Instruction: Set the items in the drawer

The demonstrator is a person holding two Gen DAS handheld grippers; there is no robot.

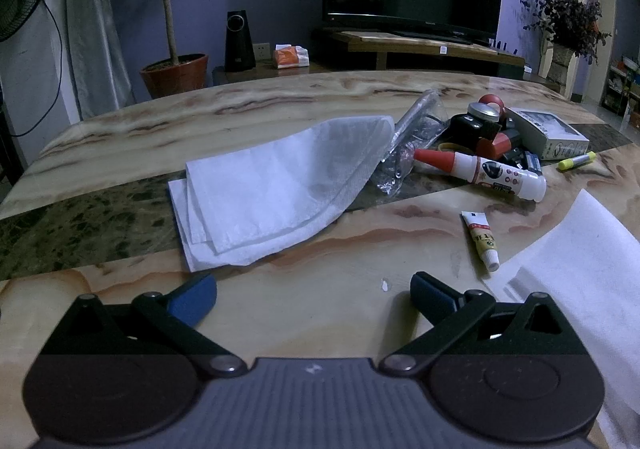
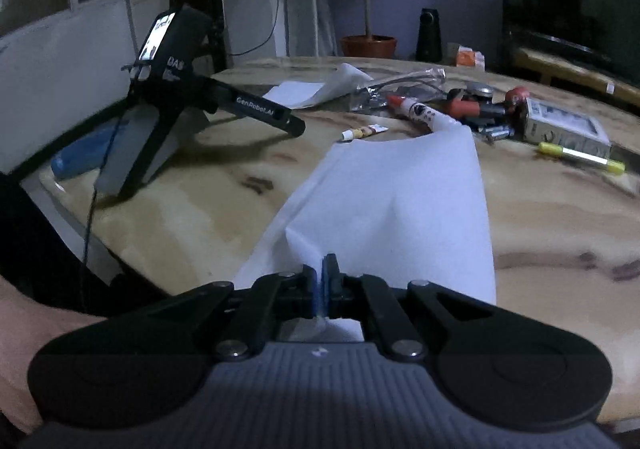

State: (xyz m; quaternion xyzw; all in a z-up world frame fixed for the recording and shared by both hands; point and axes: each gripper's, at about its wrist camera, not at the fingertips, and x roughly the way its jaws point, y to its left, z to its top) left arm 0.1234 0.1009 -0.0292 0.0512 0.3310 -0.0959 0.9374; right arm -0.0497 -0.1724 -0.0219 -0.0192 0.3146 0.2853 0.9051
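1. Closest to the right wrist camera, the right gripper (image 2: 322, 281) has its blue pads pressed together on the near edge of a white tissue sheet (image 2: 396, 205), which rises tent-like in front of the jaws.
2. Seen from the left wrist camera, the left gripper (image 1: 314, 295) hangs low over the marble table (image 1: 280, 305) with its fingers spread wide and nothing between them.
3. Beyond the left gripper lies a second, folded tissue (image 1: 264, 189), flat on the table.
4. To the right of that tissue sits a heap of small items: a glue bottle (image 1: 484, 169) with a red cap, a small ointment tube (image 1: 482, 239) lying apart from the heap and nearer the camera, a yellow marker (image 1: 578, 161), and a grey box (image 1: 548, 133).
5. No drawer shows in either view, so its position cannot be told.
6. By my reading, the step in hand is carrying the gripped tissue sheet away from the table.
7. Next, the right gripper would need to keep its pinch, since thin tissue can slip or tear, and bring the sheet to the drawer before letting go.
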